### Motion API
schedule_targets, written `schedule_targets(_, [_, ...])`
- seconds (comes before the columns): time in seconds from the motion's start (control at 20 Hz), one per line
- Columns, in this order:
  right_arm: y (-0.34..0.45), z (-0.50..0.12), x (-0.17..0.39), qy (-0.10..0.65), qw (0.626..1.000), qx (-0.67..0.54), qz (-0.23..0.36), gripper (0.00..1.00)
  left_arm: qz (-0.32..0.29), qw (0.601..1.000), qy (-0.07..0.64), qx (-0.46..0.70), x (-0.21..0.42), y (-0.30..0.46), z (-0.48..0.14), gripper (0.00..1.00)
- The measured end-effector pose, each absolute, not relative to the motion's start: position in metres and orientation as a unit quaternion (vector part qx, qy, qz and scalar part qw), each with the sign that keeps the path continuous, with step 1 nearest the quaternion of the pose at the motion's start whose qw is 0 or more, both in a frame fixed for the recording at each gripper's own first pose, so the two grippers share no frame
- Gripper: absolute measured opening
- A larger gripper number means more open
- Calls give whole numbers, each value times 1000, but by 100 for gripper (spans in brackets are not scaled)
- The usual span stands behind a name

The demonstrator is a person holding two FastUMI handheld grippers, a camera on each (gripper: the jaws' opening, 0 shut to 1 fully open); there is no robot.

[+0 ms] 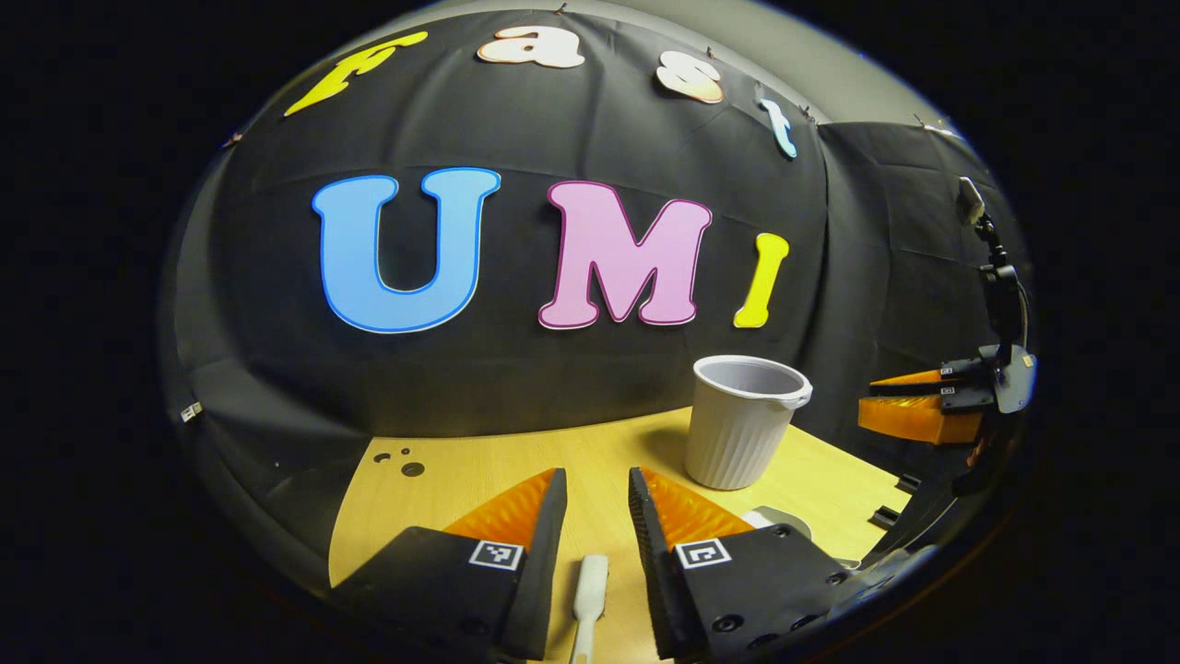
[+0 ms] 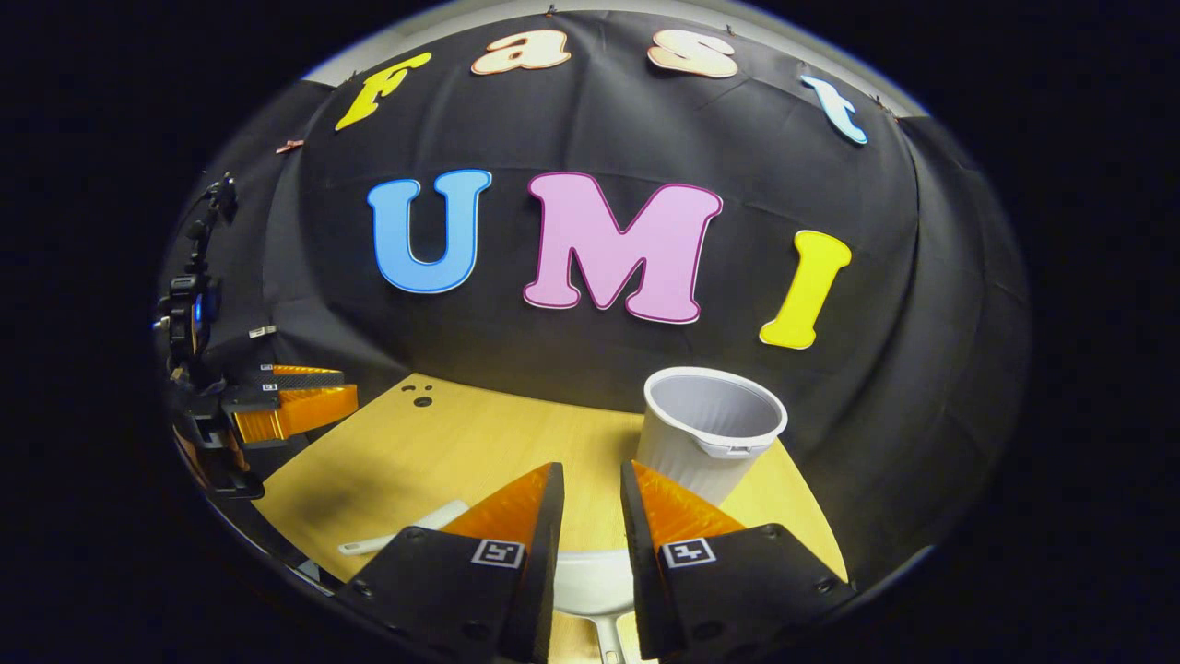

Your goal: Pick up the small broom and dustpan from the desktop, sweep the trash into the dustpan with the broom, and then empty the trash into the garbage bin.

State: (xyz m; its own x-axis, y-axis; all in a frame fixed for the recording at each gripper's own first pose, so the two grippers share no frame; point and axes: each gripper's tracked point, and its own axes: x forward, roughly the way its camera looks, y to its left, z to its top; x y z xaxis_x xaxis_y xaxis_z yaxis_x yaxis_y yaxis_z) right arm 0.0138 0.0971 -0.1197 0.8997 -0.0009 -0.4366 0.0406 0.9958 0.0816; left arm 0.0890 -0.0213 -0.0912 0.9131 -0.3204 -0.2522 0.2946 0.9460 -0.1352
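Now 2 grippers open above desktop (image 1: 599, 452); garbage bin (image 2: 710, 433) upright.

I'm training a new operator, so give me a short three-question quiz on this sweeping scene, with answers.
1. True or false: the garbage bin lies tipped over on the desktop.
2. What shows between the right claw's fingers? A dustpan, B cup, C sponge.
3. Fill in: the white handle lies between the left claw's ____.
Key: 1 false; 2 A; 3 fingers.
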Motion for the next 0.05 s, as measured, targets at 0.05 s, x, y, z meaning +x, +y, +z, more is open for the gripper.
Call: schedule_targets(0.05, [101,-121,16,224,974,41,-12,37,-158,977,137,-47,92,-21,-90,46])
